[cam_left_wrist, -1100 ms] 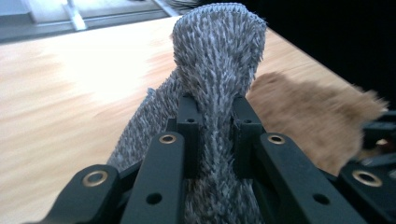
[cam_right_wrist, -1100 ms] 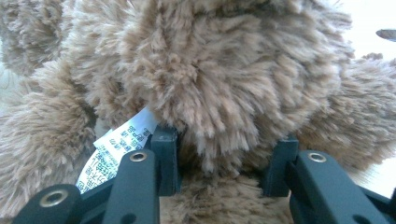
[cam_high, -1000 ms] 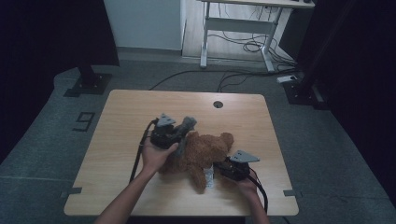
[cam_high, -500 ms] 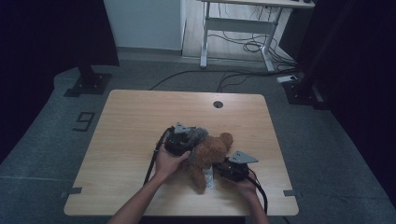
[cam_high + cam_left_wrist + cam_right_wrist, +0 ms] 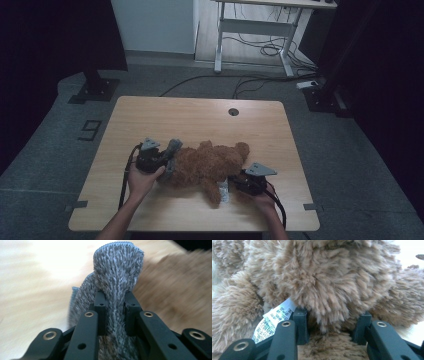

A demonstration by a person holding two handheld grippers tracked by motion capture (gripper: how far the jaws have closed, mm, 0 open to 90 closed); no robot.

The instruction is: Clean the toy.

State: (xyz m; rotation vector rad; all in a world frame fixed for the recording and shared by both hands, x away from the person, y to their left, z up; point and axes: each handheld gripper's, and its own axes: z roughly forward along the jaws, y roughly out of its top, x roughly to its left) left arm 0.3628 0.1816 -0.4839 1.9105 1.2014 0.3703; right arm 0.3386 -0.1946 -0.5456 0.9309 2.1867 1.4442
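Two grippers are working near the table's (image 5: 150, 110) front edge: the left gripper (image 5: 113, 301) is clamping a grey knit cloth (image 5: 117, 272) beside the teddy bear (image 5: 210, 162), the right gripper (image 5: 332, 322) is pinching its plush, and dressing likely requires drawing the cloth over it.

Teddy bear (image 5: 210, 162) lies across the desk (image 5: 200, 115) near its front edge; cloth (image 5: 171, 156) at its left end, apparently touching, and label (image 5: 224, 191) under its right side.
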